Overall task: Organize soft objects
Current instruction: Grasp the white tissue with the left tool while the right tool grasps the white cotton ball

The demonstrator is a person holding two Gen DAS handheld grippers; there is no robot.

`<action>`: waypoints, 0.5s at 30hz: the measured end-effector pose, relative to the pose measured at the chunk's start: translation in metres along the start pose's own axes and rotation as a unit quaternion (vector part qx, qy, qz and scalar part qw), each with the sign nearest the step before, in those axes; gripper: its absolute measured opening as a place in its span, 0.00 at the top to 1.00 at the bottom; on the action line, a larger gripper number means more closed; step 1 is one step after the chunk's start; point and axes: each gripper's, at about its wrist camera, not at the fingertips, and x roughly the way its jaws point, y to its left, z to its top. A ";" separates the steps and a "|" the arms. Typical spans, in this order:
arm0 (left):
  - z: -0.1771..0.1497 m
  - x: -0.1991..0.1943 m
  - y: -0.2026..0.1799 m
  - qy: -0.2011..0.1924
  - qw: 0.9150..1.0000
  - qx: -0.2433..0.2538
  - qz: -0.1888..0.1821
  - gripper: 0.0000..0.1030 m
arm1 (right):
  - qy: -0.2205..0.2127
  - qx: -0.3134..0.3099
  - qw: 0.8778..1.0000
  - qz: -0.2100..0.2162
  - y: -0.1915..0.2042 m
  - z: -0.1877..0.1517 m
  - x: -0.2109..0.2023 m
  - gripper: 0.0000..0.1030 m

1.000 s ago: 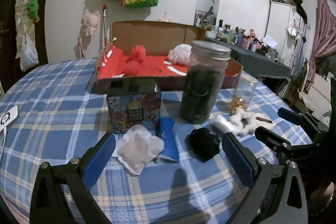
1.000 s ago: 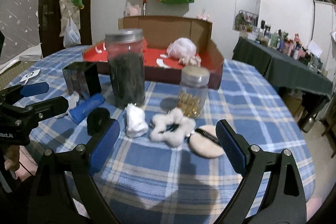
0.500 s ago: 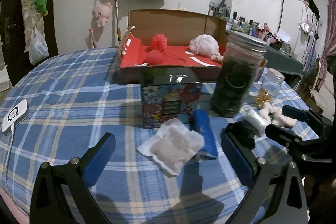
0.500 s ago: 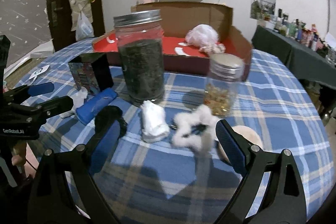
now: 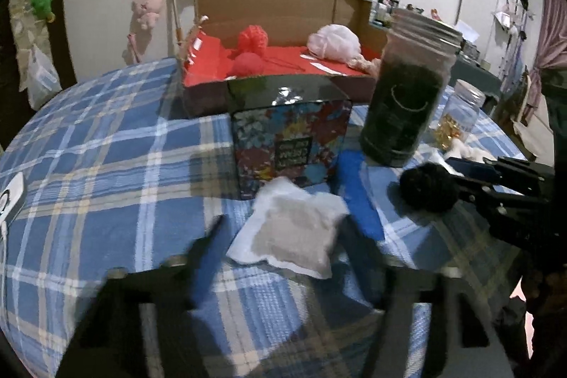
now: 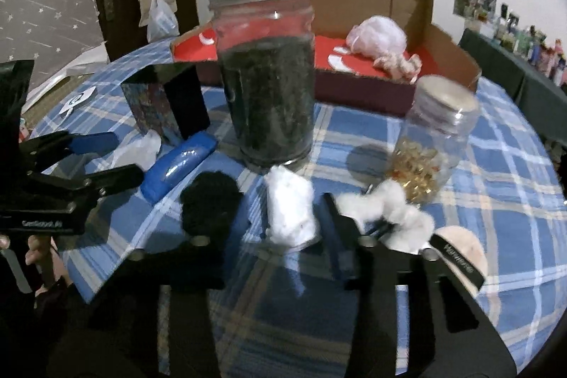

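A flat white pouch (image 5: 294,229) lies on the checked tablecloth between the fingers of my left gripper (image 5: 283,236). Its jaws are closing, their pads right at the pouch's edges, and the pouch is not squeezed. In the right wrist view a white fluffy wad (image 6: 290,211) sits between the fingers of my right gripper (image 6: 290,229), which closes in tight against its sides. A black pompom (image 6: 209,197) lies just left of that gripper, and a white furry scrunchie (image 6: 386,211) and a beige powder puff (image 6: 460,250) lie to its right.
An open cardboard box (image 5: 283,2) with red lining at the back holds red yarn balls (image 5: 251,38) and a pink mesh puff (image 5: 333,43). In front stand a patterned tin (image 5: 290,137), a tall dark jar (image 6: 269,94), a small jar (image 6: 432,144) and a blue case (image 6: 180,162).
Both grippers moved forward and down toward the table and their jaws narrowed, the left around the white pouch, the right around the white wad.
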 end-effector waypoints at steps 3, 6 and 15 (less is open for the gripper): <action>0.001 0.000 0.003 0.005 1.000 -0.003 -0.007 0.76 | -0.003 -0.002 1.000 0.004 0.001 -0.001 -0.002 0.77; 0.003 -0.005 0.006 0.006 1.000 -0.008 -0.009 0.83 | -0.006 -0.003 1.000 0.010 0.001 -0.001 -0.007 0.80; 0.019 -0.036 -0.013 -0.016 0.999 0.003 -0.052 0.83 | -0.015 0.022 0.999 0.033 -0.012 0.005 -0.030 0.80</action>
